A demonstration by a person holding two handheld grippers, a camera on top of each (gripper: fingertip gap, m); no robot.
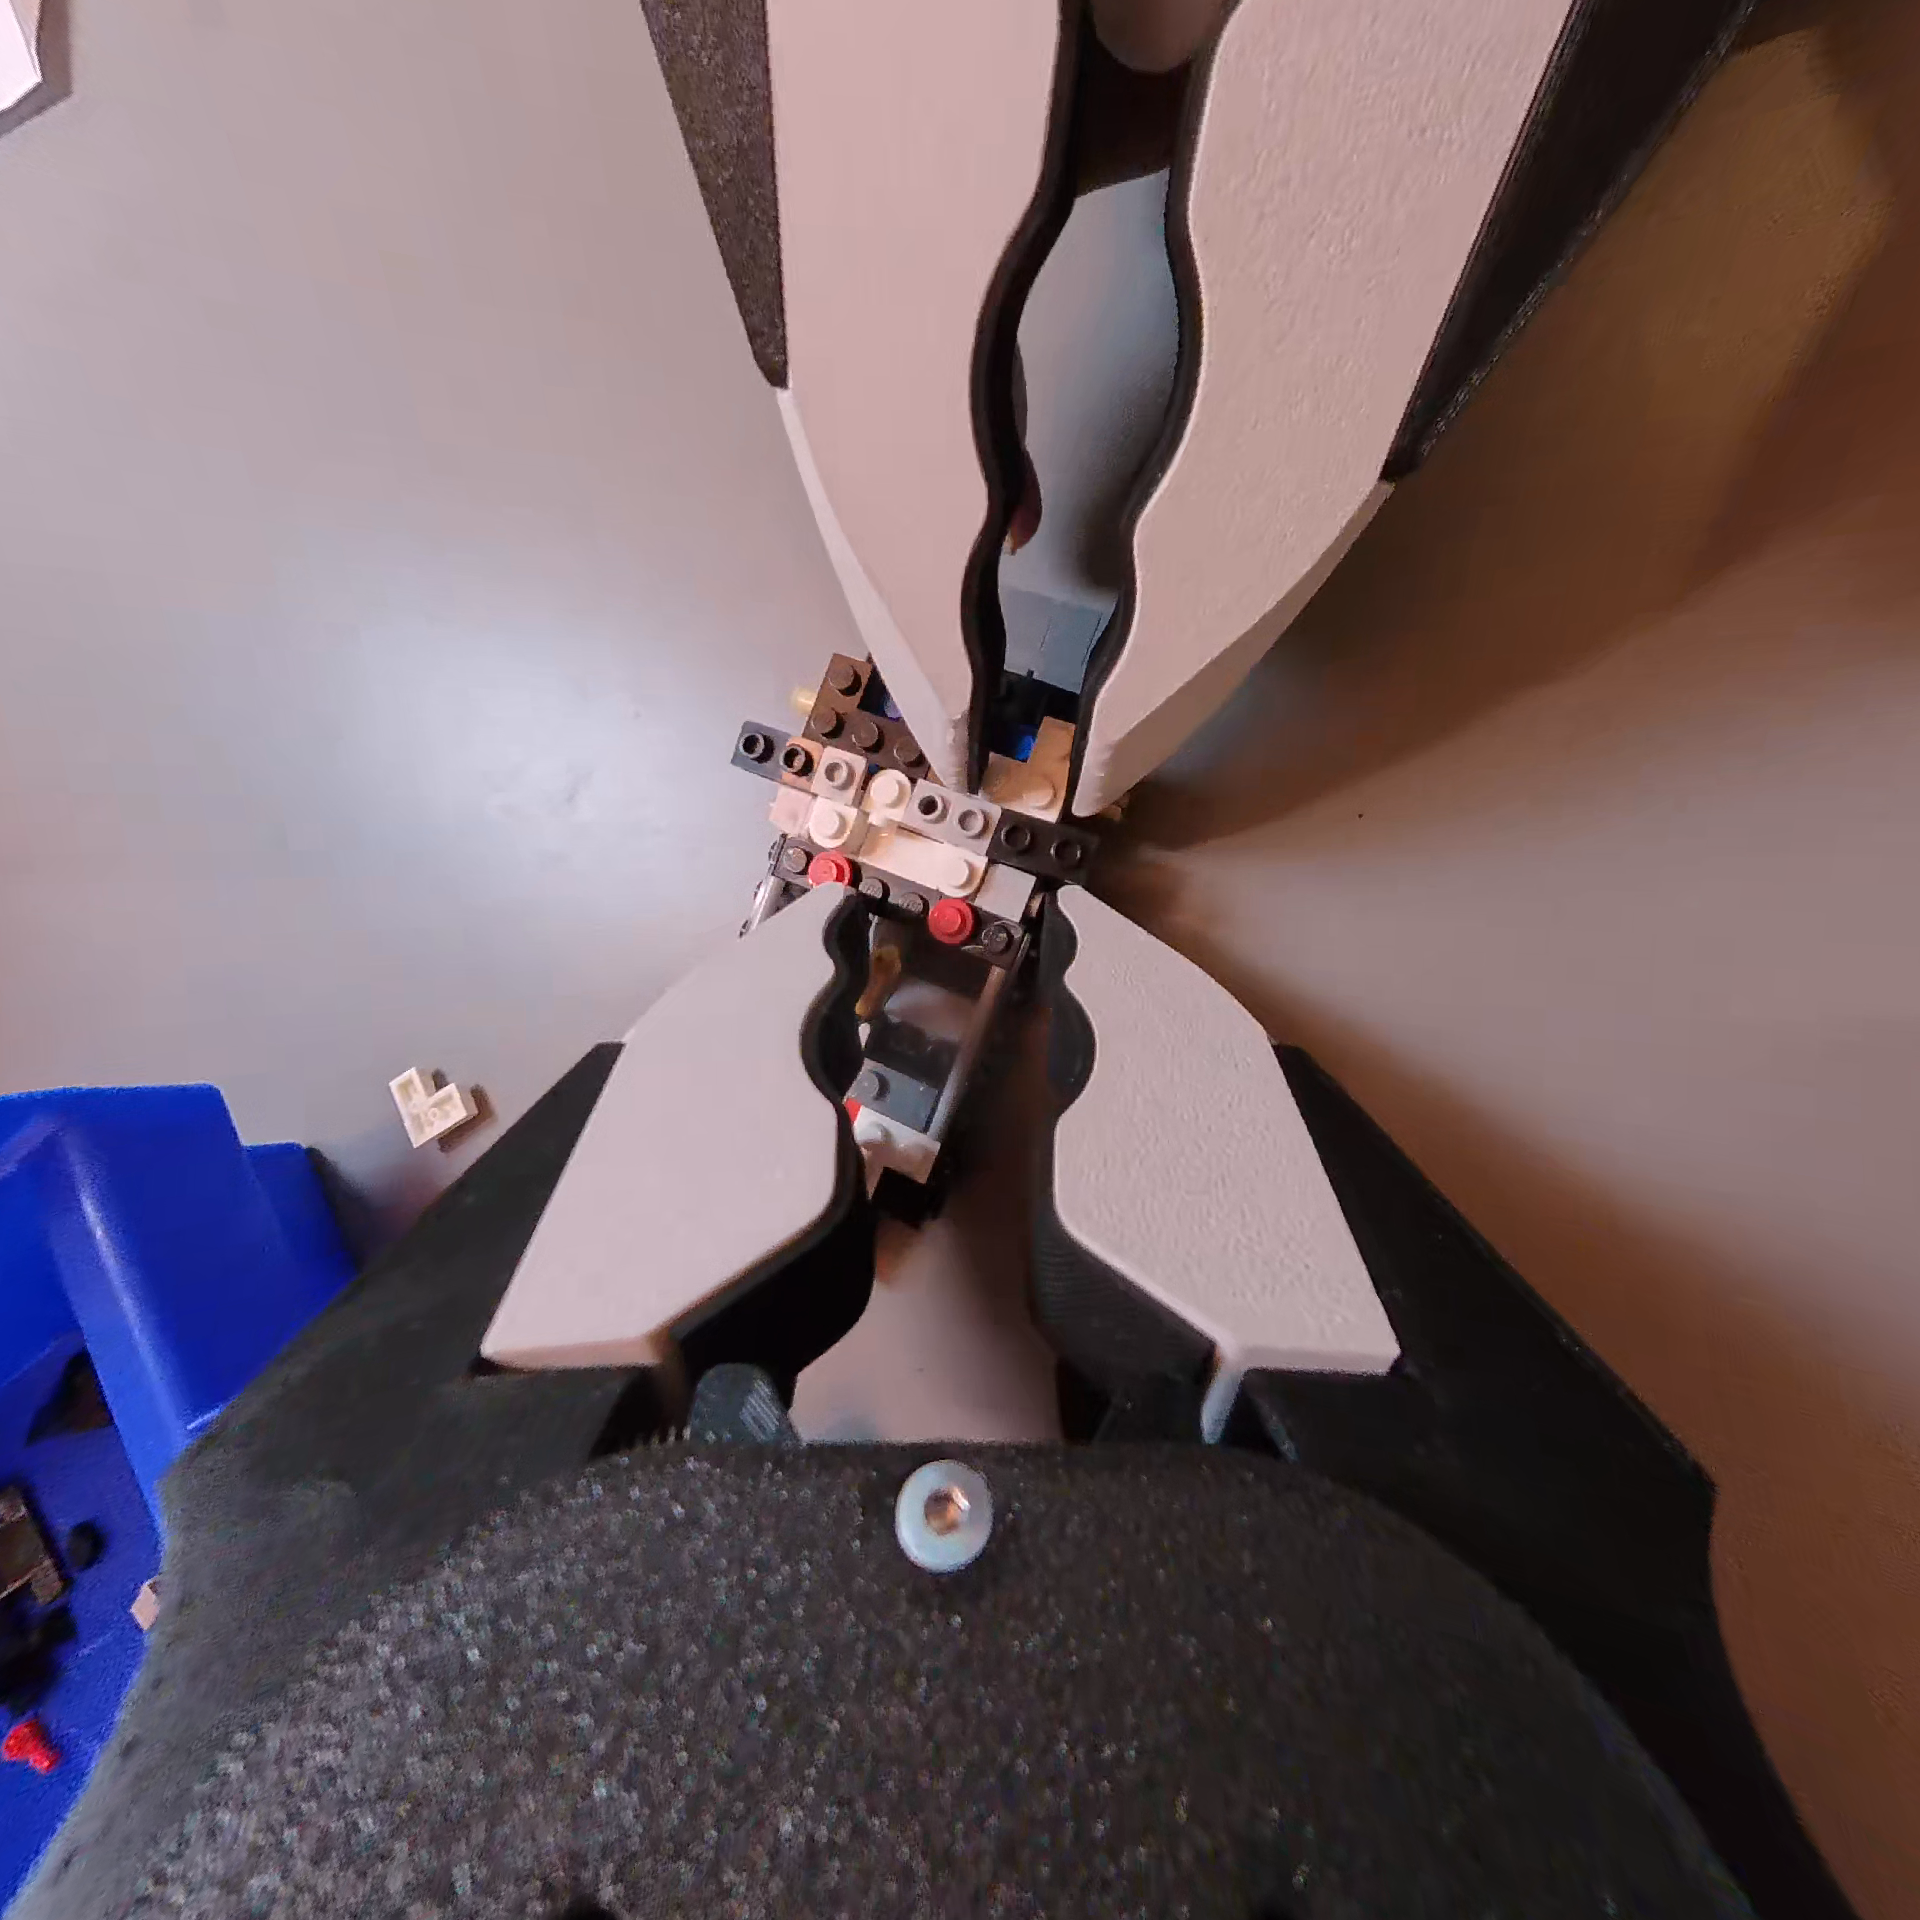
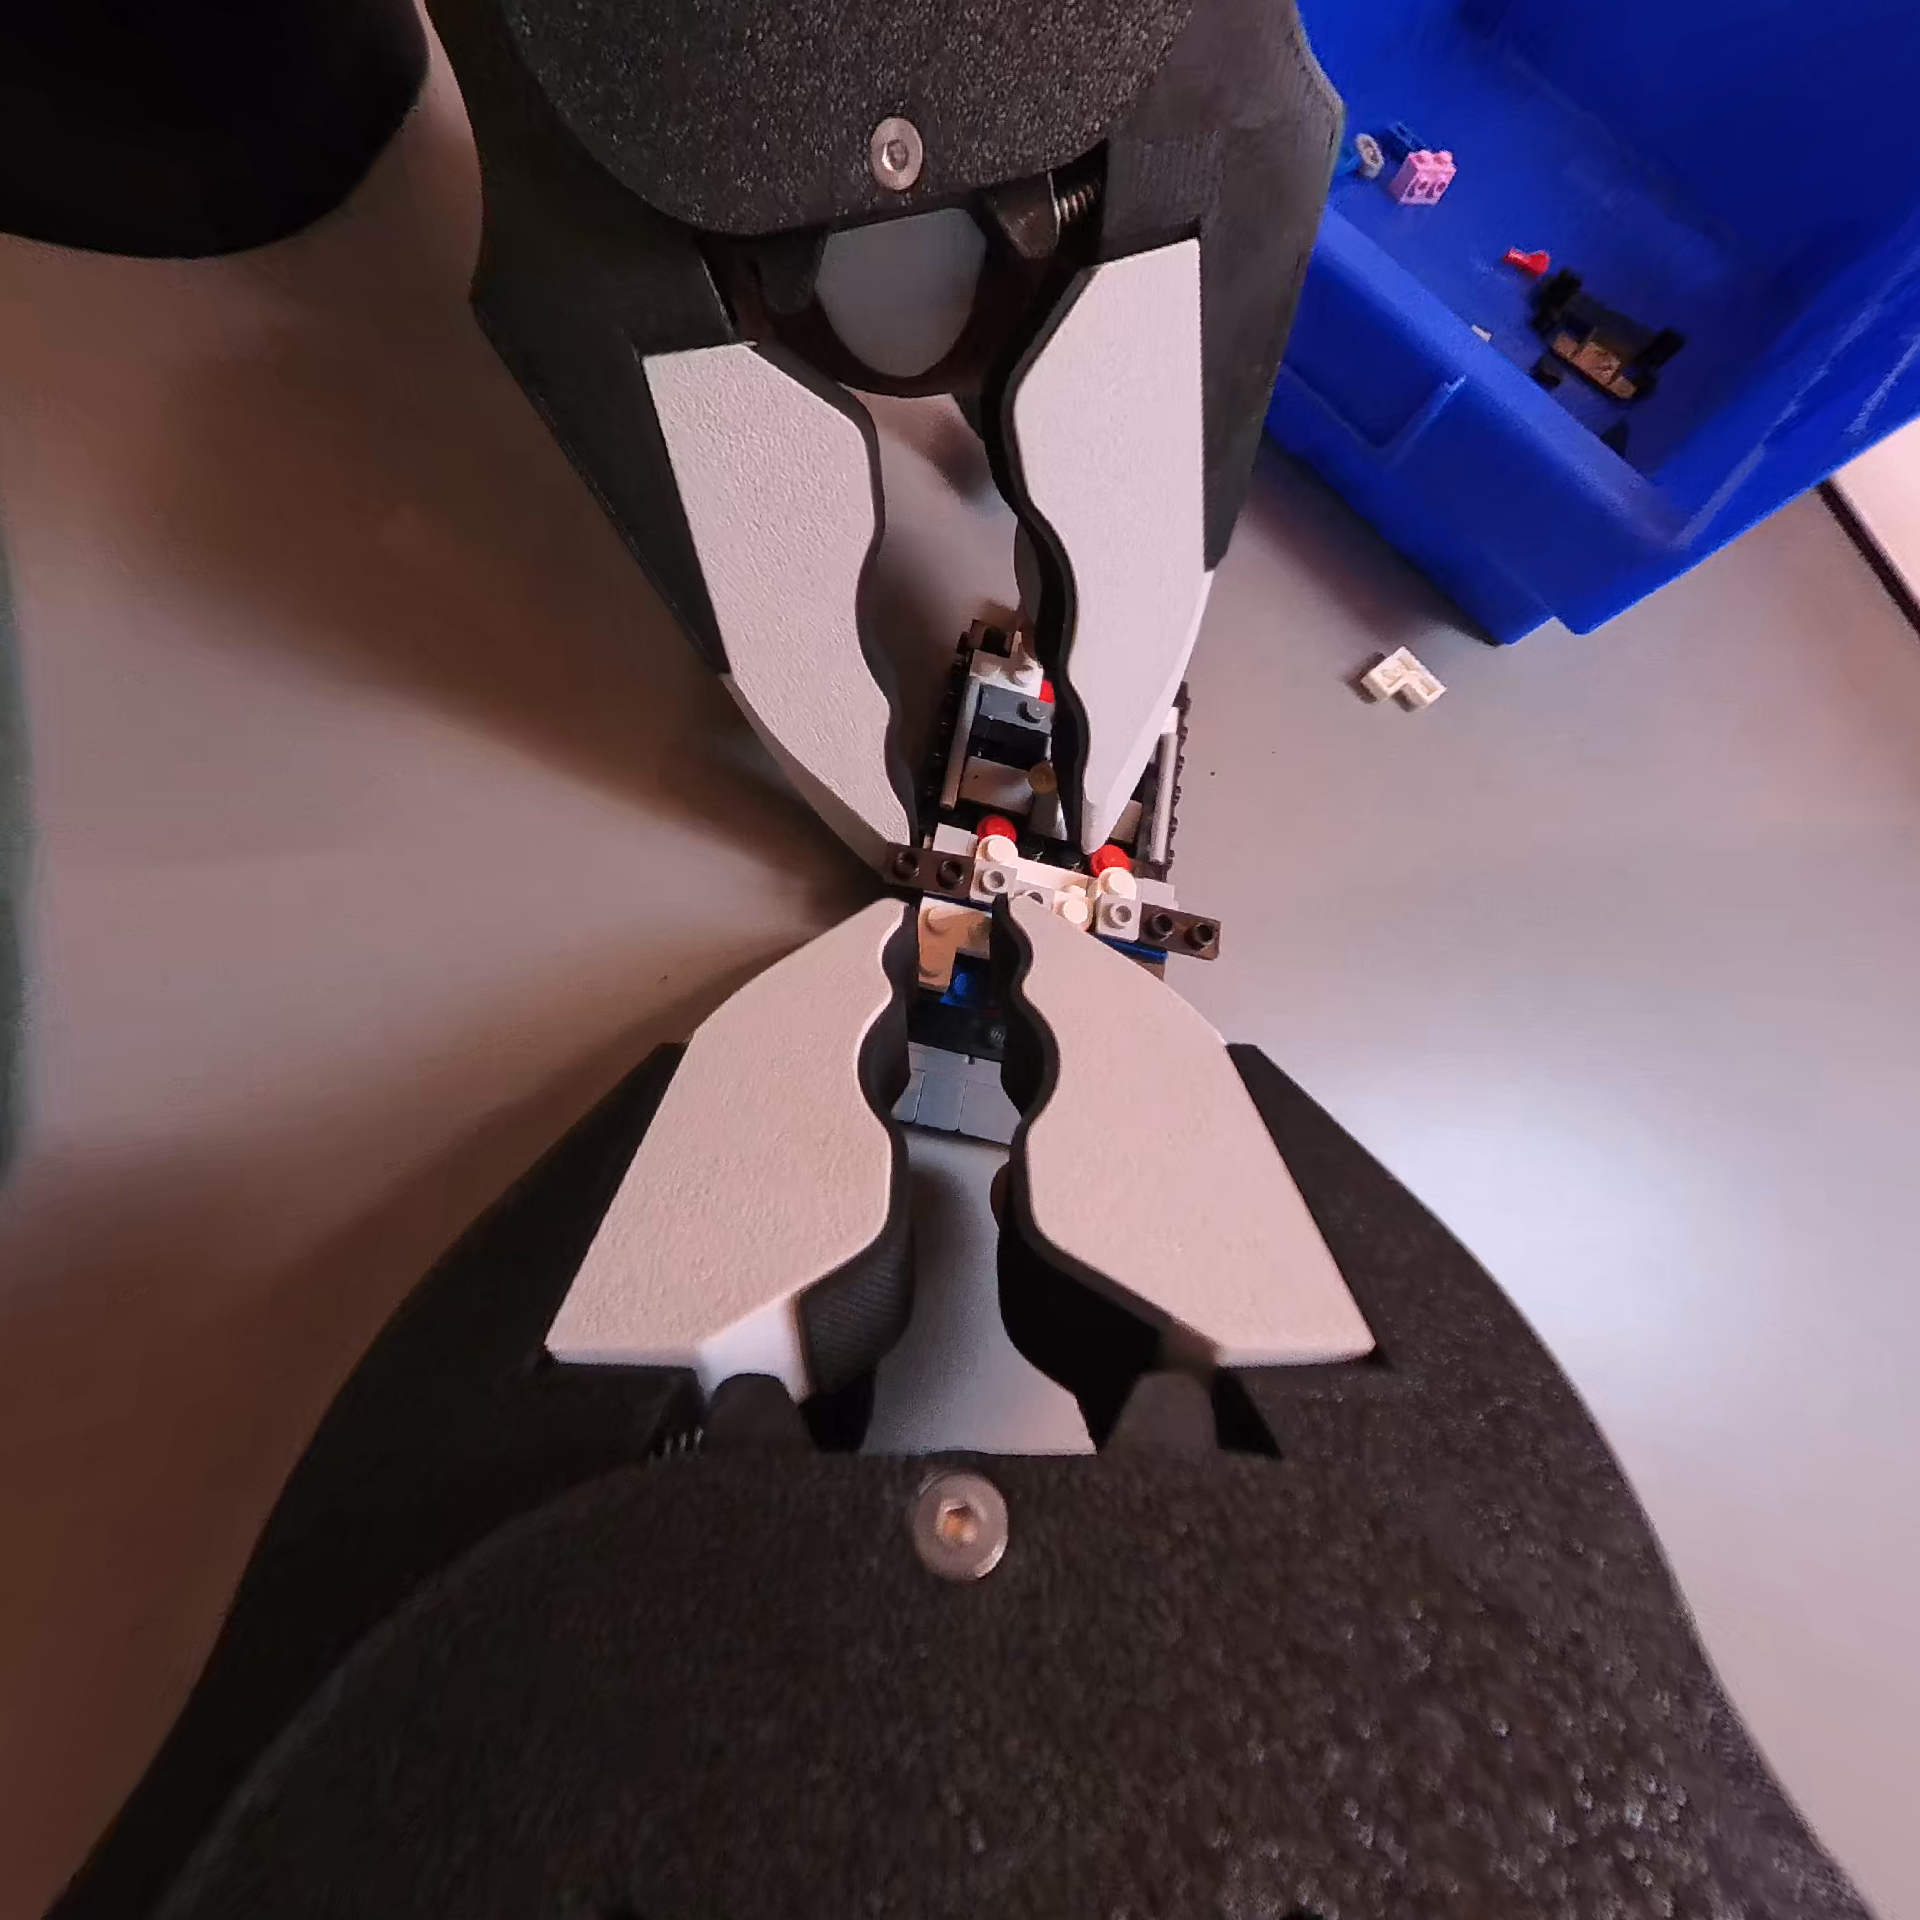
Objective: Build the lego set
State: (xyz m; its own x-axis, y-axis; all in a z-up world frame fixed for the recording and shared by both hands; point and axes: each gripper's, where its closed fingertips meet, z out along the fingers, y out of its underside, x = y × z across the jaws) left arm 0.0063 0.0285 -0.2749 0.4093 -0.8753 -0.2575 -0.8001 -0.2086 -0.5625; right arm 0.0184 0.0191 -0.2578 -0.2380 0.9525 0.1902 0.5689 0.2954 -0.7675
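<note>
While both tools meet nose to nose over the pale grey tabletop point(image 1: 364, 520), holdings read thus: small plastic brick model, black, white and grey with red studs point(image 1: 914, 831), pinched at its near end by the left gripper point(image 1: 940, 914), narrowly parted around it; far end clamped likewise by the right gripper point(image 2: 961, 920). Beside: loose white L-shaped brick point(image 2: 1403, 681); blue plastic parts bin point(image 2: 1455, 468). Hazard, as judged: opposed pulling or twisting could snap the model apart, scattering studs.

Blue bin point(image 2: 1455, 499); black-white-grey, perhaps red-studded, model point(image 1: 914, 821).
</note>
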